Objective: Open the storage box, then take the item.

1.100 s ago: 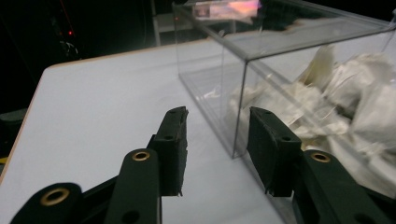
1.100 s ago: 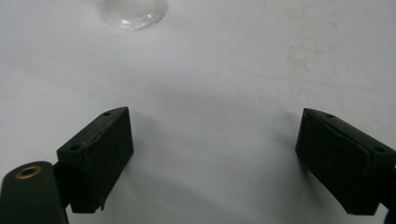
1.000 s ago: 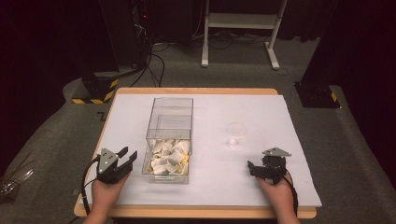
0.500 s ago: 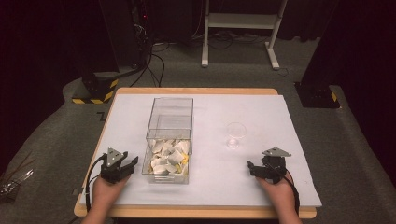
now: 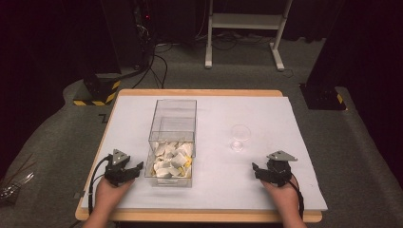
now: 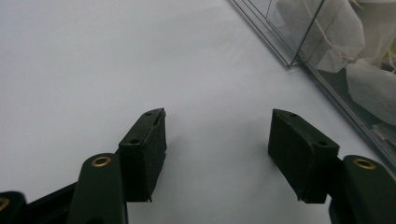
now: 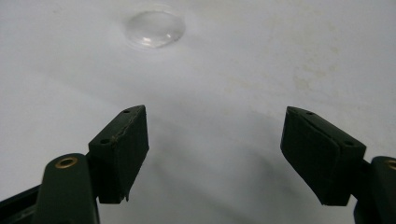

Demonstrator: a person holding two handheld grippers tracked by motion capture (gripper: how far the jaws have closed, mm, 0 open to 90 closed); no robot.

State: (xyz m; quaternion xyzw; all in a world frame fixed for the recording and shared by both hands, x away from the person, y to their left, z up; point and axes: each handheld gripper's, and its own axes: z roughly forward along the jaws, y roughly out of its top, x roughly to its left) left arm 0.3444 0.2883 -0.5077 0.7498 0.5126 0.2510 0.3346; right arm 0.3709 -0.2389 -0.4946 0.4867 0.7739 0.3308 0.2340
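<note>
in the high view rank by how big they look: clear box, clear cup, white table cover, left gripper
1. white table cover
2. clear box
3. left gripper, nearer the camera, so its real size is unsure
4. clear cup

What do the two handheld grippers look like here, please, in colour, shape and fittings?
Both are black. The left gripper and the right gripper each carry a grey three-cornered plate on top and trail a black cable. Up close, each has two blocky black pads on arms with brass-coloured rivets. No sleeves show.
</note>
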